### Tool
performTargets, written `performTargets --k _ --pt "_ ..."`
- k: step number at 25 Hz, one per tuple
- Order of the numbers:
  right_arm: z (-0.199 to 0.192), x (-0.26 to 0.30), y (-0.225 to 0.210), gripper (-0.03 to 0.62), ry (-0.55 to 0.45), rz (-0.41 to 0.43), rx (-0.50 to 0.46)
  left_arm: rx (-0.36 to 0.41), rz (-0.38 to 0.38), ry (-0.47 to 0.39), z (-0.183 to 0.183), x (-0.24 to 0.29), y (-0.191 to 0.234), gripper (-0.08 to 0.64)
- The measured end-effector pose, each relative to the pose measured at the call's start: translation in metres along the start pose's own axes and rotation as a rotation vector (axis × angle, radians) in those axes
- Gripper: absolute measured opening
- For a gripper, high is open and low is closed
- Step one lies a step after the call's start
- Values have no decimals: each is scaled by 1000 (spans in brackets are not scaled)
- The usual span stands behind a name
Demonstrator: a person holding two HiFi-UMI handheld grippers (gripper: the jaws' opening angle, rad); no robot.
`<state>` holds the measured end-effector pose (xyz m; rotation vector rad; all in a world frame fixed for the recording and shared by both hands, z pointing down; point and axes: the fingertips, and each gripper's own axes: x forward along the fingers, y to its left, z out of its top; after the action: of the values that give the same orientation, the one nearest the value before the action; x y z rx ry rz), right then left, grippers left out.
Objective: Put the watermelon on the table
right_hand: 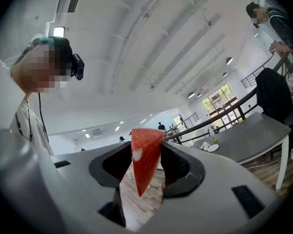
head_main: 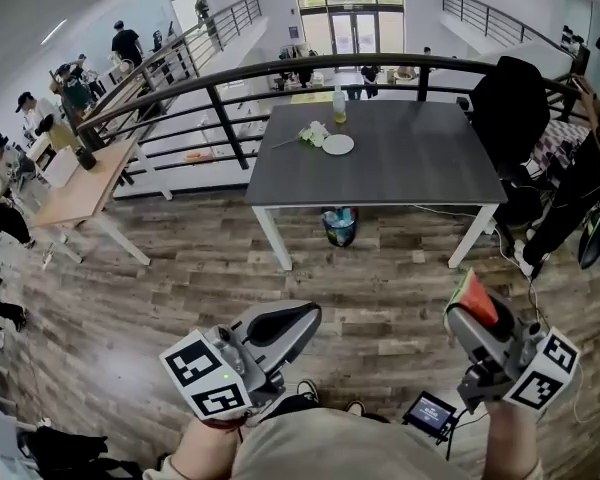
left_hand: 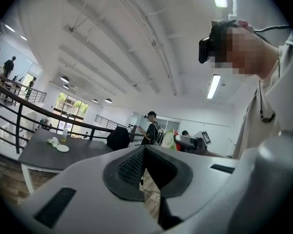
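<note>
The white clump (head_main: 312, 134) beside the plate (head_main: 338, 145) on the table (head_main: 410, 168) is too small to identify.

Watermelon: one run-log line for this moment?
right gripper: shut on watermelon slice | left gripper: shut, empty | table: ahead across the floor, slice not yet on it

Head view: from the wearer's head, steeply down, floor (head_main: 180, 268) near, table (head_main: 410, 168) ahead, well apart. Gripper views: close behind own jaws, facing level across room. All three share table, plate (head_main: 338, 144), railing (head_main: 280, 68).
</note>
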<state>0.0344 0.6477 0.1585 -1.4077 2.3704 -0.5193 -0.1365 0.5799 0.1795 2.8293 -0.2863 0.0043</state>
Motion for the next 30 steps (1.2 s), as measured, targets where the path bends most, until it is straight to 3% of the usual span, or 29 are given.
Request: performTargets --k 7,19,30 --pt "4 -3 -17 195 -17 -16 -8 19 -10 10 1 9 8 3" --pt "15 34 -35 195 -15 -82 -18 0 -70 19 11 39 60 4" --pt "29 123 -62 195 -10 -88 -39 15 -88 17 43 45 145 3"
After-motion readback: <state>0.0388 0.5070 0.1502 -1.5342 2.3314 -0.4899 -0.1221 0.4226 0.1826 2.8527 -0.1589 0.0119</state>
